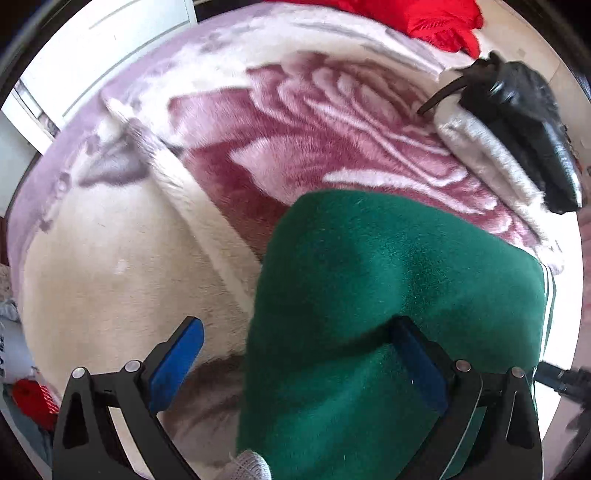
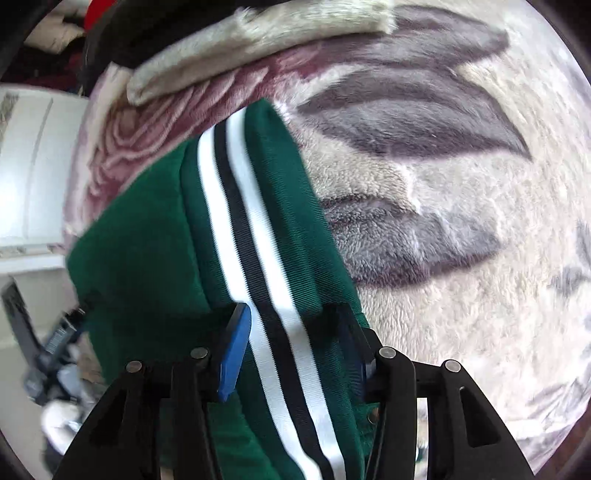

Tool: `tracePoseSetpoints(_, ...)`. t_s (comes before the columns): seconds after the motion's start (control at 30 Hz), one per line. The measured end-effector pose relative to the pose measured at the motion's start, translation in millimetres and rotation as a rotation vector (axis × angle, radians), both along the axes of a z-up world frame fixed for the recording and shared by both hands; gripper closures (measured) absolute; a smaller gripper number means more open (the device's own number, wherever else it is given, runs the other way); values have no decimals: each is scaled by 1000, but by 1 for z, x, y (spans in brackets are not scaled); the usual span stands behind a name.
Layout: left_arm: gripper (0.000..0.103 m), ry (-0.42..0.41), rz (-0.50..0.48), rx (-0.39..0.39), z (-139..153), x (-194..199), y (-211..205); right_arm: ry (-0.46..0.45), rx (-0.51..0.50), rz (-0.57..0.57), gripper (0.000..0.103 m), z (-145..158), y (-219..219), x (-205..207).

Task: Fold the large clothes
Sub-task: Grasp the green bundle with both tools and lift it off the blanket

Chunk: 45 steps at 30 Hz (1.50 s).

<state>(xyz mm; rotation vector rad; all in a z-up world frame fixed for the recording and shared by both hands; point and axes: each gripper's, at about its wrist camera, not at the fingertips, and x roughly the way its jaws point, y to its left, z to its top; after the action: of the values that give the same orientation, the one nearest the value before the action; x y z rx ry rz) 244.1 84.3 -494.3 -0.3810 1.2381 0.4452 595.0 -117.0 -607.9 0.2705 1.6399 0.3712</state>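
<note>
A dark green garment (image 1: 388, 295) lies on a plush floral blanket (image 1: 295, 122), and a white-and-black striped band (image 2: 251, 258) runs along one side of it. My left gripper (image 1: 299, 328) is open wide above the garment's left edge. Its right pad (image 1: 417, 365) is over the green cloth and its left pad (image 1: 177, 365) is over the blanket. My right gripper (image 2: 291, 310) is also open. The striped band passes between its blue pads (image 2: 234, 350), with a gap on either side.
A folded pale cloth (image 1: 480, 147) with a black item (image 1: 524, 122) on it lies at the blanket's far right. A red garment (image 1: 424, 18) sits beyond it. White furniture (image 1: 92, 55) stands off the far left edge. Grey-leaf blanket (image 2: 461, 221) spreads to the right of the garment.
</note>
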Motion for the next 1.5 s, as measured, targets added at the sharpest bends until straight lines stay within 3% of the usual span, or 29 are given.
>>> tracePoseSetpoints(0.07, 0, -31, 27, -7, 18, -20, 2, 16, 39, -49, 48, 9, -27, 3)
tracePoseSetpoints(0.17, 0, -67, 82, -39, 33, -50, 14, 36, 139, -97, 28, 15, -55, 1)
tracePoseSetpoints(0.27, 0, -80, 103, -107, 24, -72, 26, 62, 226, -73, 7, 10, -70, 5)
tracePoseSetpoints(0.37, 0, -87, 96, -244, -6, -86, 36, 108, 290, 3, 4, -26, -69, -6)
tracePoseSetpoints(0.47, 0, -111, 74, -461, -43, -85, 38, 232, 416, 47, 4, -81, -54, -6)
tracePoseSetpoints(0.53, 0, -149, 68, -549, -58, -78, 37, 287, 489, 70, 0, -99, -46, -8)
tracePoseSetpoints(0.63, 0, -206, 10, -592, -69, -62, 29, 342, 629, 131, 0, -111, -30, -6)
tracePoseSetpoints(0.7, 25, -248, -48, -580, -66, -51, 21, 384, 697, 179, 0, -113, -17, -9)
tracePoseSetpoints(0.73, 25, -249, -66, -571, -64, -46, 18, 392, 684, 203, 0, -116, -9, -10)
tracePoseSetpoints(0.83, 41, -262, -82, -571, -57, -43, 18, 402, 641, 187, 0, -122, 7, -11)
tracePoseSetpoints(0.87, 47, -266, -77, -583, -56, -43, 19, 390, 637, 179, 1, -121, 8, -12)
tracePoseSetpoints(0.97, 56, -278, -79, -607, -44, -44, 22, 332, 615, 161, 38, -111, 8, -18)
tracePoseSetpoints(1.0, 57, -275, -95, -599, -39, -42, 20, 328, 628, 135, 46, -107, 6, -21)
tracePoseSetpoints(1.07, 59, -270, -116, -593, -29, -35, 18, 299, 633, 105, 52, -96, 5, -28)
tracePoseSetpoints(1.33, 62, -286, -248, -580, 30, 20, 22, 192, 681, -24, 58, -34, -3, -43)
tracePoseSetpoints(1.5, 62, -328, -359, -590, 93, 87, 11, 84, 696, -70, 58, 37, -8, -21)
